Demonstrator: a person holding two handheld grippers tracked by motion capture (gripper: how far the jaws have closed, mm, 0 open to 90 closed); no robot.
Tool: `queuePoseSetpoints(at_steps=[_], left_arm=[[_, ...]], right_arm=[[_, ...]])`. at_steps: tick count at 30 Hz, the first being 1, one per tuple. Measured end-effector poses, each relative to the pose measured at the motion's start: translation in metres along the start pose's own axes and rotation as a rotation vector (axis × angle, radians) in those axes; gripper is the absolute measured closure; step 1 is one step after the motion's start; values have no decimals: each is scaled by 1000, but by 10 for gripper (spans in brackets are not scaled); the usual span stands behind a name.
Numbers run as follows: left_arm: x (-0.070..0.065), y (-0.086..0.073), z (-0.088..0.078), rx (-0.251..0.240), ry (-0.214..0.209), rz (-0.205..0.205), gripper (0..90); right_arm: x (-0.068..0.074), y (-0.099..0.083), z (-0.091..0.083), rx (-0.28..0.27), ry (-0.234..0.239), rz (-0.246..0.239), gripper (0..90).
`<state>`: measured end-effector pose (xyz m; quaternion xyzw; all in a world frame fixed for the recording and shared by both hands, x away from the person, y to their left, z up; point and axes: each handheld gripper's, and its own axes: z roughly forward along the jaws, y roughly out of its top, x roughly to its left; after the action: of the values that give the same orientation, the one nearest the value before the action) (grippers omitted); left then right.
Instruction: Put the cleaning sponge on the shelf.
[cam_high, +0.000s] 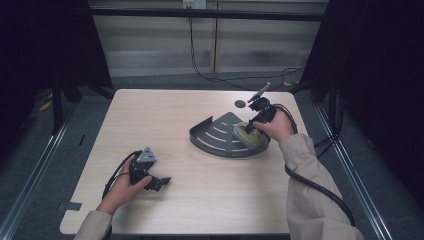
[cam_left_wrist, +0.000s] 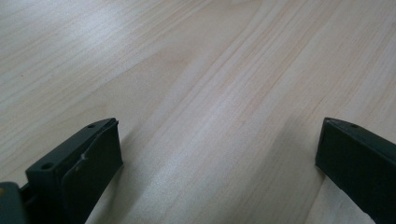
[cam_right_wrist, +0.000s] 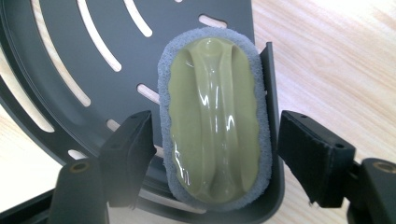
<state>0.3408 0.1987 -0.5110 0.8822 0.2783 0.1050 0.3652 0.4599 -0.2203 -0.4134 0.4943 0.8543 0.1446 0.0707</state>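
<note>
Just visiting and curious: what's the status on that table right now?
Right gripper open, jaws astride the scrubber, pads clear of it. Scrubber lies in the dark slotted tray. Left gripper open over bare table. Nothing in the way.

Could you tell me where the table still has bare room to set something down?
Bare patches: the table's far-left part, beyond the left claw, and the near middle between both forearms. Crowded: far right, where the right claw straddles the scrubber in the slotted tray.

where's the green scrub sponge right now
The sponge lies in the dark slotted tray at its right edge, on the table's right side in the high view. It sits between the open jaws of the right hand-held gripper, untouched by either pad.
</note>
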Motion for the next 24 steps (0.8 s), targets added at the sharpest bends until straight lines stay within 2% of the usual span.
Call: queuePoseSetpoints(at_steps=[5, 12, 22, 24], left_arm=[[0, 0, 0, 1, -2, 1, 0], [0, 0, 0, 0, -2, 0, 0], [0, 0, 0, 4, -4, 2, 0], [0, 0, 0, 4, -2, 3, 0]], right_arm=[[0, -2, -5, -12, -14, -18, 224], [3, -7, -12, -19, 11, -18, 149], [10, -19, -18, -27, 31, -53, 149], [12, -20, -19, -32, 38, -47, 148]])
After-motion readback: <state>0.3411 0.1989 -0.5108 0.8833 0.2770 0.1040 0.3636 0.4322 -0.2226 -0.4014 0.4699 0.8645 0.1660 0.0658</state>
